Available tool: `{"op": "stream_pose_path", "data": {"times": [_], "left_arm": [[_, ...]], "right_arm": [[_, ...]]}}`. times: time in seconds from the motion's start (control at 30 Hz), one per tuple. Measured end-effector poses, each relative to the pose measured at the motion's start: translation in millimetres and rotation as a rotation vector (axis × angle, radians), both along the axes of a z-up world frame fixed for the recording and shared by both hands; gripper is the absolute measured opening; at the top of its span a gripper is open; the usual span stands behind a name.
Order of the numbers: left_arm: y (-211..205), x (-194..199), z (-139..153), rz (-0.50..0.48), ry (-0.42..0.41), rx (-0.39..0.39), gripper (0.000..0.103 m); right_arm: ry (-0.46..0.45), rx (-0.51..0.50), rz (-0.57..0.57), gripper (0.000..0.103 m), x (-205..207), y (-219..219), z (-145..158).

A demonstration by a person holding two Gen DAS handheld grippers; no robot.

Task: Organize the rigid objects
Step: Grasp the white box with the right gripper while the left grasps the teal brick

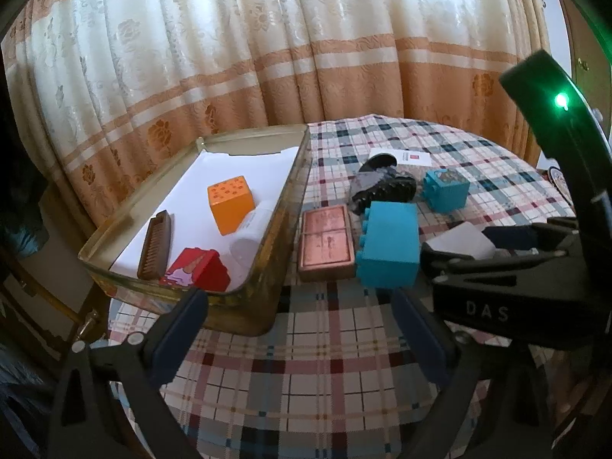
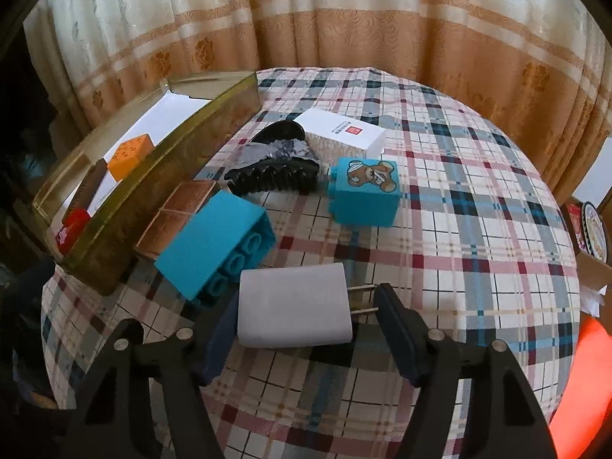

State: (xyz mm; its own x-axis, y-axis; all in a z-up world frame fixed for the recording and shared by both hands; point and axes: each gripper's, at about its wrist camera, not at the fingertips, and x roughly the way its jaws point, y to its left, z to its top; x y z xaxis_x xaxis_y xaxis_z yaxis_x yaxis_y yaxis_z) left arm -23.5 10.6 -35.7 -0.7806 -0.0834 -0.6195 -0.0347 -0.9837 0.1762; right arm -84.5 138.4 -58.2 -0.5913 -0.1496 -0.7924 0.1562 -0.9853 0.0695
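Observation:
My right gripper is shut on a white plug charger lying on the plaid tablecloth, one pad on its body end and the other against the prong tips. Just left of it lie a large teal brick and a copper box. Farther back are a teal bear brick, a black hair claw and a white box. My left gripper stands open and empty, in front of the copper box and the gold tin. The tin holds an orange cube, a brown comb, a red block and a white tube.
A cream and orange curtain hangs close behind the round table. A cardboard box with a round item stands off the right edge, above something orange-red. Wooden furniture shows at the left.

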Motion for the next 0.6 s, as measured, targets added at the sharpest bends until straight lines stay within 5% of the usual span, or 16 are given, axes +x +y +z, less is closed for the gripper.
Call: {"op": "stream_pose_path", "data": {"times": [0.6], "left_arm": [[13,-6,15,-0.059,0.054,0.009,0.098]], "right_arm": [[0.087,-0.198,-0.239,0.071,15,65,10]]}}
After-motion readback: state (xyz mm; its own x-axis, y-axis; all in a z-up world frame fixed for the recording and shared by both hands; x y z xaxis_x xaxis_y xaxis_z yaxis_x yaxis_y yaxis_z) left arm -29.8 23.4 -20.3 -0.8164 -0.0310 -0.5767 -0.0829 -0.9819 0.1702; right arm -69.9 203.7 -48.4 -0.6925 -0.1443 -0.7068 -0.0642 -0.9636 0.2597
